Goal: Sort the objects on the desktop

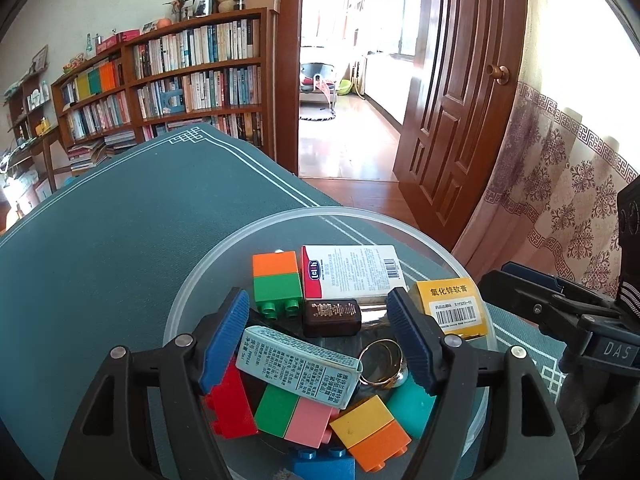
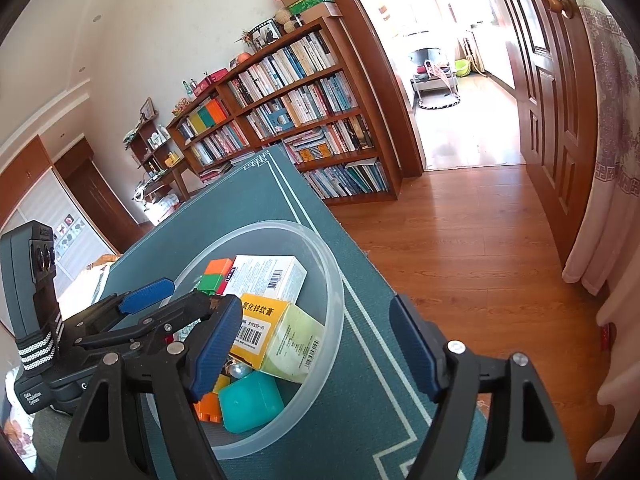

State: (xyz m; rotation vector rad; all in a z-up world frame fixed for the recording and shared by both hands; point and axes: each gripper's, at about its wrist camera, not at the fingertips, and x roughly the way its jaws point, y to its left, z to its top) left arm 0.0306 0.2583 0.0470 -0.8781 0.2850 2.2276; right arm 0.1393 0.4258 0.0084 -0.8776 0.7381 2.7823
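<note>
A clear plastic bowl [image 1: 208, 264] stands on the green mat [image 1: 120, 232] near the table's right edge. It holds toy bricks, a white and red box [image 1: 352, 276], a yellow box [image 1: 456, 308], a small brown bottle [image 1: 332, 317], a pale blue box [image 1: 298, 364], metal rings [image 1: 382, 362] and a teal block [image 2: 250, 402]. My left gripper [image 1: 320, 338] is open and hovers over the bowl, with the pale blue box between its fingers. My right gripper [image 2: 316, 350] is open and straddles the bowl's [image 2: 334, 280] right rim. It holds nothing.
The table edge runs close to the bowl's right side, with wooden floor [image 2: 460, 248] below. A bookshelf [image 1: 192, 72], an open door [image 1: 460, 92] and a patterned curtain [image 1: 568, 184] stand beyond. The mat stretches to the left of the bowl.
</note>
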